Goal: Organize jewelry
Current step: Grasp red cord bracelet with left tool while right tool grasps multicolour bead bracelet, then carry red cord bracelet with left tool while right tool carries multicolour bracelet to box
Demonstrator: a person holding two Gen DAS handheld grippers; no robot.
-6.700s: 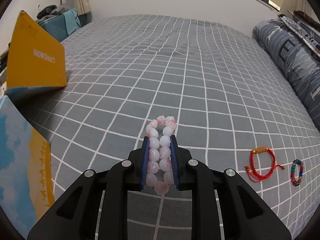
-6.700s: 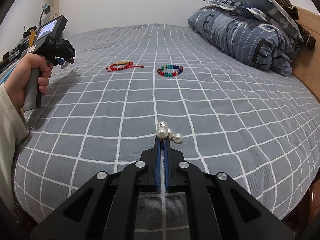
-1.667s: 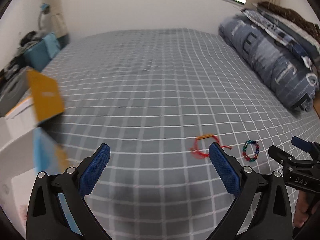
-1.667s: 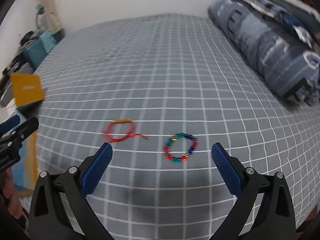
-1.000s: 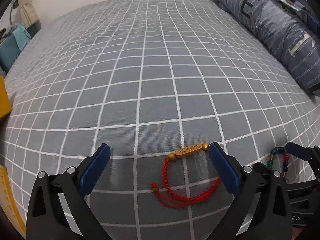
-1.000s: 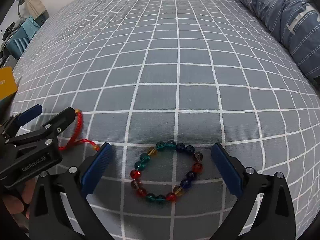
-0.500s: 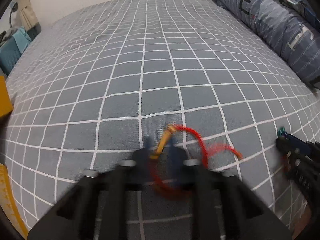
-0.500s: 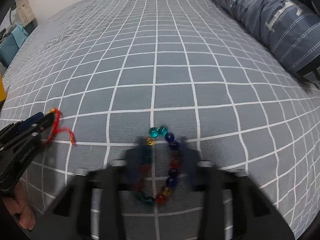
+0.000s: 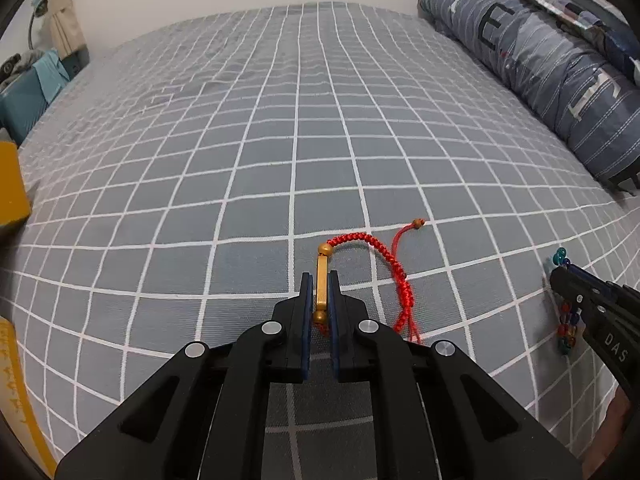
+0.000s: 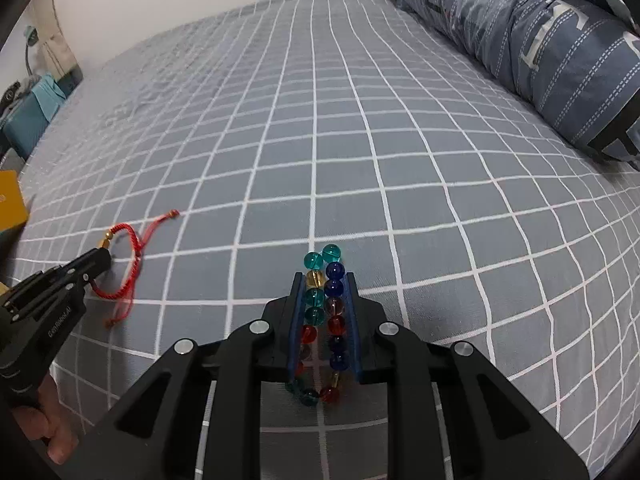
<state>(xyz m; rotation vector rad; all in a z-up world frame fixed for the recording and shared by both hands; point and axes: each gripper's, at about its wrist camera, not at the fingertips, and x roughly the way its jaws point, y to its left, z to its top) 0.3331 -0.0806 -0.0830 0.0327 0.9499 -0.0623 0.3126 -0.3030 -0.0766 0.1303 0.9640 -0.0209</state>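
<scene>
The left tool [image 9: 321,280] is pressed together on the gold bar of the red cord bracelet [image 9: 376,264]. The bar stands upright between the blue pads [image 9: 306,312], one gold bead above the tips and one below. The braided red cord arcs out to the right of the tool and trails down toward the bed [image 9: 280,140]; whether the loop touches the sheet cannot be told. A loose cord end with a small bead lies further right.

The right tool [image 10: 323,280] pinches the multicoloured bead bracelet [image 10: 324,304], squeezed into two parallel rows between its pads. Teal beads protrude beyond the tips, and red and teal beads hang out behind the pads.

In the right wrist view, the left tool and the hand [image 10: 48,424] gripping it appear at the lower left, with the red bracelet at its tips. In the left wrist view, the right tool appears at the right edge.

A folded blue quilt [image 10: 540,40] lies along the right side of the bed. A yellow box [image 9: 12,184] sits at the left edge.
</scene>
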